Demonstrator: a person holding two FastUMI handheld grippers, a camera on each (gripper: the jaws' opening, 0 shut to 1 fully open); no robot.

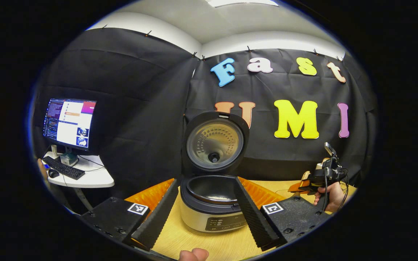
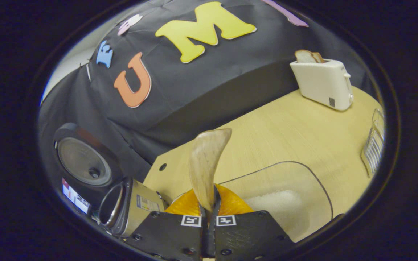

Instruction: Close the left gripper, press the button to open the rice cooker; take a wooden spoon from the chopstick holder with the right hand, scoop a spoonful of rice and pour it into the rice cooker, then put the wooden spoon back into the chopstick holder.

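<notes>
Rice cooker (image 1: pixel 212 203) stands lid-up between the spread, empty fingers of the left gripper (image 1: pixel 203 221). Right gripper (image 2: pixel 209 217) is clamped on the wooden spoon (image 2: pixel 206 163), bowl tipped forward. Just ahead lies the clear rice container (image 2: pixel 303 188); advise dipping low, then lifting level. Right gripper view adds a toaster (image 2: pixel 323 85) far beyond.

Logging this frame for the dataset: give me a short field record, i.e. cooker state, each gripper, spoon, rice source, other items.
rice cooker: lid up, pot open, some rice inside
left gripper: open, fingers either side of the cooker, not touching it
right gripper: shut on wooden spoon
wooden spoon: bowl end up, looks empty
rice source: clear container with white rice, in front of the right gripper
other: toaster with bread at the table's far edge
</notes>
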